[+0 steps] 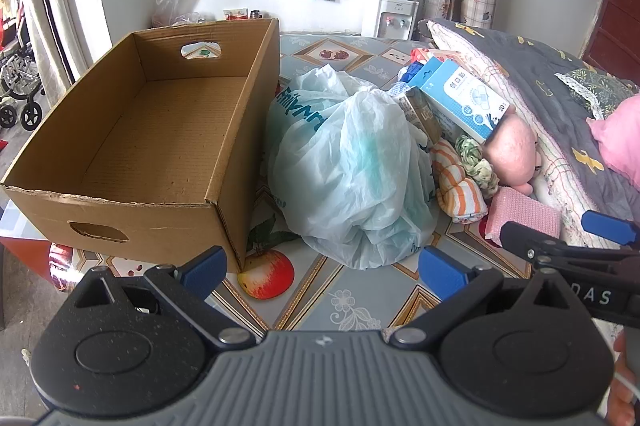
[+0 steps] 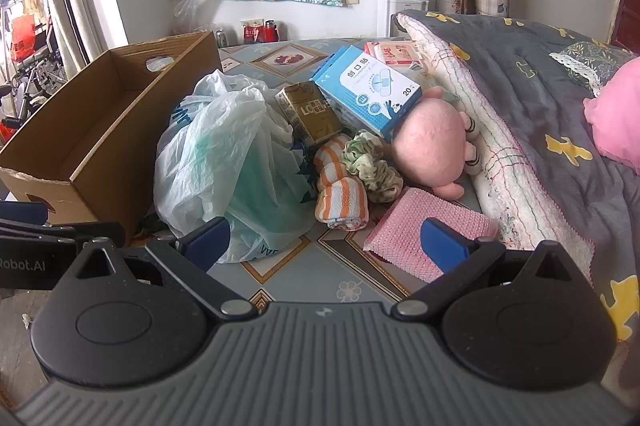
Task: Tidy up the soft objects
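A grey quilt (image 2: 540, 98) is lying heaped to the right of the cardboard box (image 1: 160, 130), which is sitting open-topped on the patterned worktop (image 1: 352, 306). A crumpled plastic bag (image 1: 352, 170) is resting just beside the box's right wall. Right of the bag, a pink plush toy (image 2: 432, 146), a pink mesh cloth (image 2: 424, 226), a striped orange towel (image 2: 340, 194) and a green scrunchie (image 2: 372, 166) are lying clustered together. The left tool (image 1: 320, 272) and right tool (image 2: 326, 244) are both hovering with jaws spread wide, gripping nothing.

A brown cardboard box (image 1: 160, 130) is seen beside a pale translucent plastic bag (image 1: 352, 162); an orange-and-white striped cloth (image 2: 344, 196), pink plush toy (image 2: 432, 146) and pink mesh sponge (image 2: 416, 226) are pictured on a floral-patterned tablecloth (image 2: 348, 290).
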